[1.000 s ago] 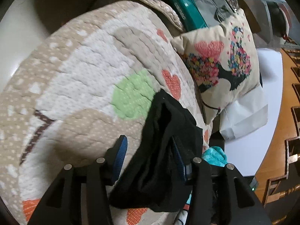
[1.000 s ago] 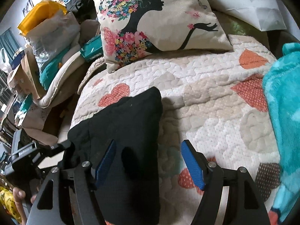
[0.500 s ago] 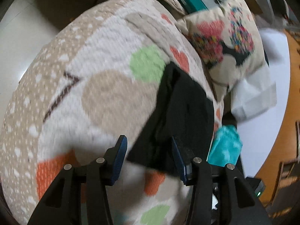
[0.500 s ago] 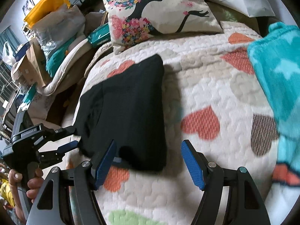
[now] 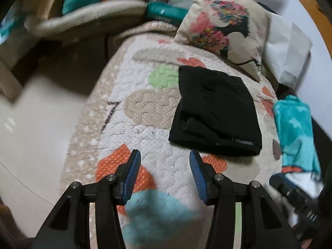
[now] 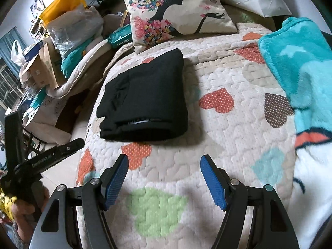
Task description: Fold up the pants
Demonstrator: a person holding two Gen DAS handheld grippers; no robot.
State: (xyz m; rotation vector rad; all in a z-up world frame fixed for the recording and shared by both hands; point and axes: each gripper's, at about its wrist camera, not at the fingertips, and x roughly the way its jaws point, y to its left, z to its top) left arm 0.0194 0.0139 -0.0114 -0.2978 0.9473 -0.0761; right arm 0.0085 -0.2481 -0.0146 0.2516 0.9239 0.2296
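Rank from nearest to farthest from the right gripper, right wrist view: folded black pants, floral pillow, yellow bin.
From the right gripper, jaws open:
1. Folded black pants, just ahead on the quilt, slightly left.
2. Floral pillow, beyond the pants at the quilt's far edge.
3. Yellow bin, farthest, up in the clutter at far left.

Black tongs [image 6: 164, 178] with ribbed blue pads [image 6: 213, 183], silver screws, white lettering along one arm.
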